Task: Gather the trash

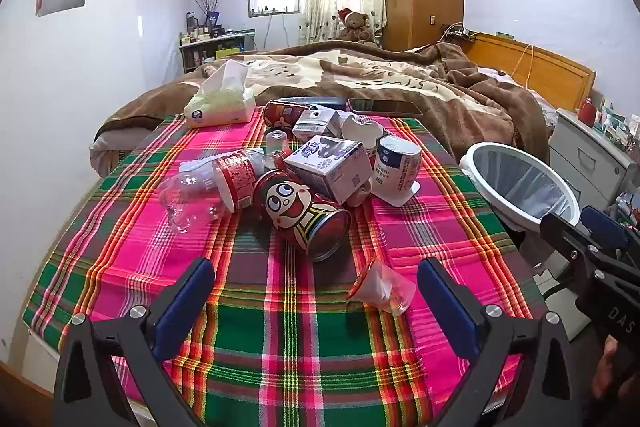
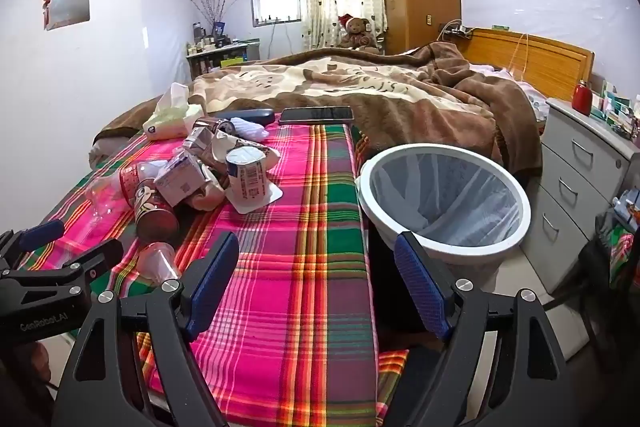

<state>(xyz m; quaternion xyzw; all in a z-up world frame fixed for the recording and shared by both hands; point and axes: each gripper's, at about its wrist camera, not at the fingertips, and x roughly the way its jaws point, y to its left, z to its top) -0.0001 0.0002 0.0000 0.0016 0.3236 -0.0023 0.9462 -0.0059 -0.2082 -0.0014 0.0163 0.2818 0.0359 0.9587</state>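
Trash is heaped on a plaid cloth (image 1: 280, 327): a red cartoon can (image 1: 304, 217), a crushed clear bottle (image 1: 208, 187), a white carton (image 1: 328, 167), an upturned yogurt cup (image 1: 396, 167) and a small clear plastic cup (image 1: 380, 285) lying nearest. My left gripper (image 1: 316, 291) hovers open just in front of the can, the plastic cup lying between its fingers, untouched. My right gripper (image 2: 316, 275) is open over the cloth's right edge, nothing in it. A white bin (image 2: 444, 199) with a grey liner stands right of the table.
A tissue pack (image 1: 220, 103), a dark case (image 2: 248, 115) and a phone (image 2: 316, 115) lie at the table's far edge, against a bed with a brown blanket (image 2: 380, 87). A white drawer unit (image 2: 580, 167) stands beyond the bin.
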